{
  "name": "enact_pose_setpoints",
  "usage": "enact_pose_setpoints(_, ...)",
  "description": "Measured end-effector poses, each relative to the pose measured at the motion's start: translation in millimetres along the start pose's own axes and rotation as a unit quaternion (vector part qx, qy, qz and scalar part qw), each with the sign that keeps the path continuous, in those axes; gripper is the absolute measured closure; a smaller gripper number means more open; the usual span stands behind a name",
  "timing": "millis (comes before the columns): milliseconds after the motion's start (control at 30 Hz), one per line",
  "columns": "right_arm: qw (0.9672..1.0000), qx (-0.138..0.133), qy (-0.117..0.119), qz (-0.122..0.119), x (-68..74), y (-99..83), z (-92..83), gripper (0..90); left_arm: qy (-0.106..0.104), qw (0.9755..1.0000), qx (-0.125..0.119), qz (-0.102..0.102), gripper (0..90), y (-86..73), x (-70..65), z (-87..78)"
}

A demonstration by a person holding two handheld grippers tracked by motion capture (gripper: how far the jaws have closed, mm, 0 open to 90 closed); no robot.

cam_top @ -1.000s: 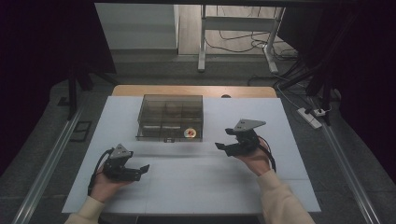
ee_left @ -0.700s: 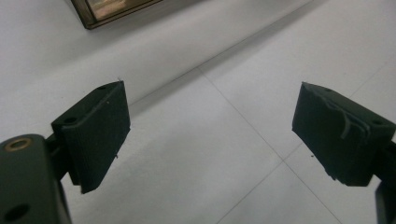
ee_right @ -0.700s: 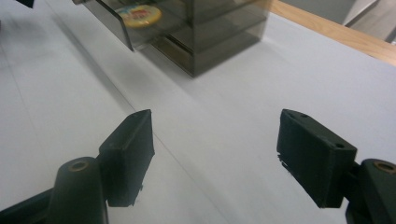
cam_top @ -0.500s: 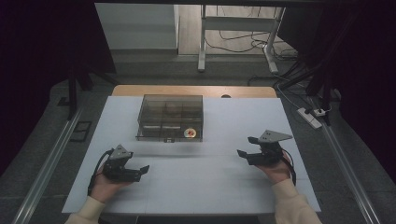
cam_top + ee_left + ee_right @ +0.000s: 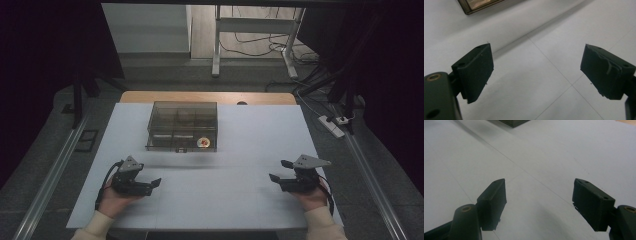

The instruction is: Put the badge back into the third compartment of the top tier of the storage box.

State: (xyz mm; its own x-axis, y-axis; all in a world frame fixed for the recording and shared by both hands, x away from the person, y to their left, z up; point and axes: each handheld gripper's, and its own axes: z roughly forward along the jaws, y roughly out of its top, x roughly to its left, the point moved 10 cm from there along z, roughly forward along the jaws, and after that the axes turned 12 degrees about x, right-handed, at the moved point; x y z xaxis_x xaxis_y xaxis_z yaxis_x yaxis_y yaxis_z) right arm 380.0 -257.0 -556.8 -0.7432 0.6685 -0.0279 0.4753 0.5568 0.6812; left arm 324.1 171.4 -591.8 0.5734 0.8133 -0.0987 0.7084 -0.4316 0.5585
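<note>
Jaws of the left gripper (image 5: 150, 184) stand wide apart with only the white table (image 5: 225, 200) between them; in the left gripper view its pads (image 5: 475, 72) hang just over the bare surface and clasp nothing. This gripper sits at about 8 o'clock on the table, held in the person's left hand (image 5: 112, 202). At about 4 o'clock the right gripper (image 5: 277, 172) also gapes, jaws parted and empty, with its dark pads (image 5: 492, 202) above bare table in the right gripper view. Well apart from both, at about 11 o'clock from the table's middle, stands a smoky clear plastic box (image 5: 182, 125) split into compartments. One front compartment holds a small round orange-and-white thing (image 5: 203, 142); what the others hold cannot be made out.
</note>
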Motion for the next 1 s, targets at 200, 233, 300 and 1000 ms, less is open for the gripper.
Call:
enact_pose_setpoints(200,1.0,0.004,0.001,-0.001,-3.1,-2.0,3.8,26.9,-0.001,1.0,0.001,0.001,11.4,0.2,-1.6,1.1)
enact_pose_setpoints(233,1.0,0.005,0.002,-0.001,-2.9,-2.3,4.3,26.9,-0.001,1.0,0.001,0.001,11.4,0.2,-1.7,1.1)
enact_pose_setpoints(300,1.0,0.004,0.003,-0.002,-2.5,-2.4,4.7,26.9,-0.001,1.0,0.001,0.001,11.4,0.2,-1.5,1.0)
enact_pose_setpoints(1000,0.9999,0.003,-0.002,-0.014,-1.6,-1.2,4.8,26.6,-0.001,1.0,0.002,0.0,11.4,-0.3,-1.4,1.6)
